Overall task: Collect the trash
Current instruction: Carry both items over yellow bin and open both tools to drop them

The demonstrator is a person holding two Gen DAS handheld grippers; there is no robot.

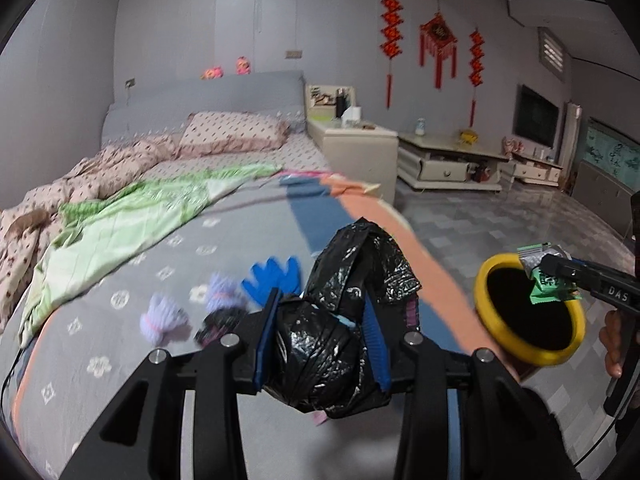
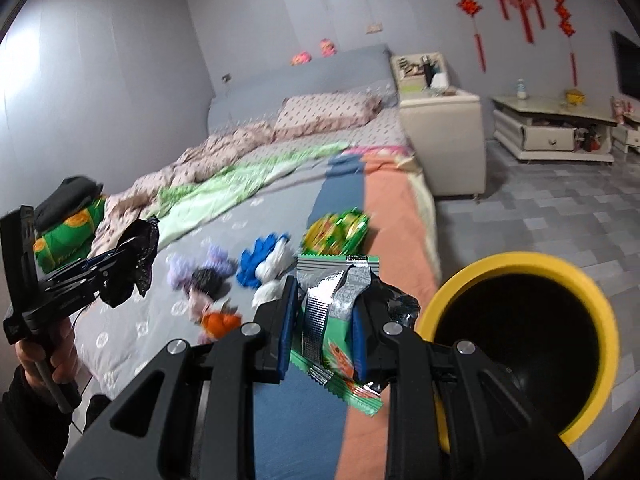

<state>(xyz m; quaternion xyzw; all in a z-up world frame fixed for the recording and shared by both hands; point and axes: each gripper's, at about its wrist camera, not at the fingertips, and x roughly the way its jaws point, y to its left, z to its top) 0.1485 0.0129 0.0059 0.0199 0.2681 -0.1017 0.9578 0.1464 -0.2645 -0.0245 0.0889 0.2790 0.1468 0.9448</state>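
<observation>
I am gripping a crumpled black plastic bag in the left gripper, its fingers closed most of the way and pressing into the wad from both sides. It is looking light, soft and springy, so I am judging a squeeze across the bulk safer than pinching a loose flap, which could slip or tear. It is hanging over the foot of the bed, above the gloves and yarn bits.

Further right, the right gripper is clamping a green and silver snack wrapper mid-body, fingers nearly together. The foil is looking thin and slick, with a scrap of black film caught beside it.

Rightmost, the yellow-rimmed bin is standing on the floor beside the bed edge, mouth open and unobstructed. I am seeing free room above it; the bed corner is the one edge to clear.
</observation>
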